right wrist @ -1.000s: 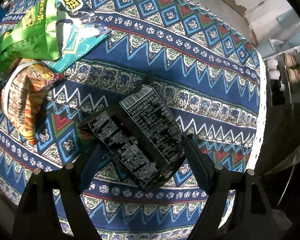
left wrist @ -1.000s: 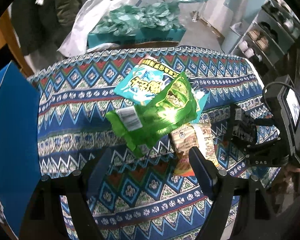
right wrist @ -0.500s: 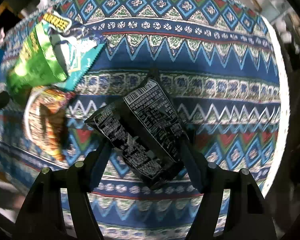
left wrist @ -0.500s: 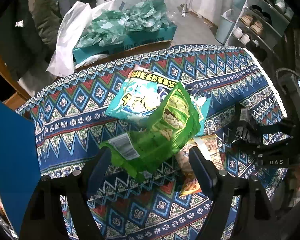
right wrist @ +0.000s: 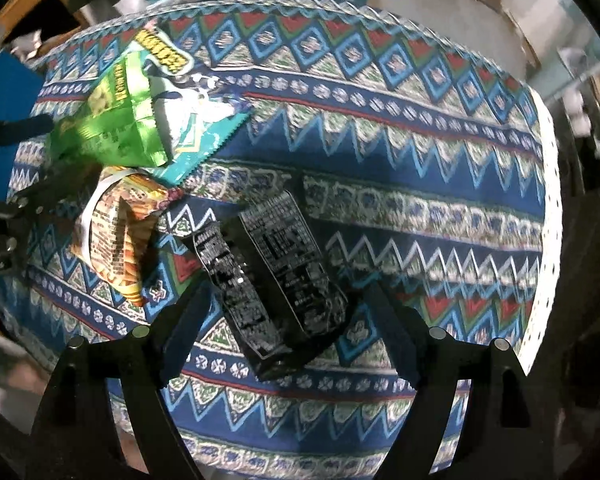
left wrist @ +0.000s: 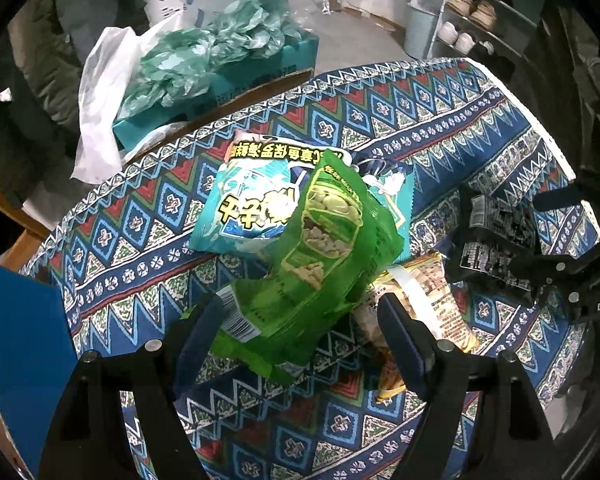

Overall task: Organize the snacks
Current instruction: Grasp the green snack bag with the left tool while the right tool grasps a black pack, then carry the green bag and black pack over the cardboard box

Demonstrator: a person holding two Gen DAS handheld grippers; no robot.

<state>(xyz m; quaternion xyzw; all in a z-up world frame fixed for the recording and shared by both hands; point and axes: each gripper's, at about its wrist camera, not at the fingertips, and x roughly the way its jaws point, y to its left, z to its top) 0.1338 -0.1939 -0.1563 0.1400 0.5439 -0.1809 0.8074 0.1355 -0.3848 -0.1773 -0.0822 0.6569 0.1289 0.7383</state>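
**Each bag sits between spread jaws**

On the patterned table (left wrist: 460, 120), the green bag (left wrist: 320, 264) lies between the left gripper's (left wrist: 298, 306) released jaws, its long axis pointing ahead of the tool. The smaller black packet (right wrist: 276, 280) lies lengthwise between the right gripper's (right wrist: 290, 290) opening jaws, apparently unpinched.

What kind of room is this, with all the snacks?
Probably a lived-in home room or entryway: a table under a blue patterned tablecloth, a metal shoe rack holding shoes, and a teal cardboard box stuffed with plastic bags.
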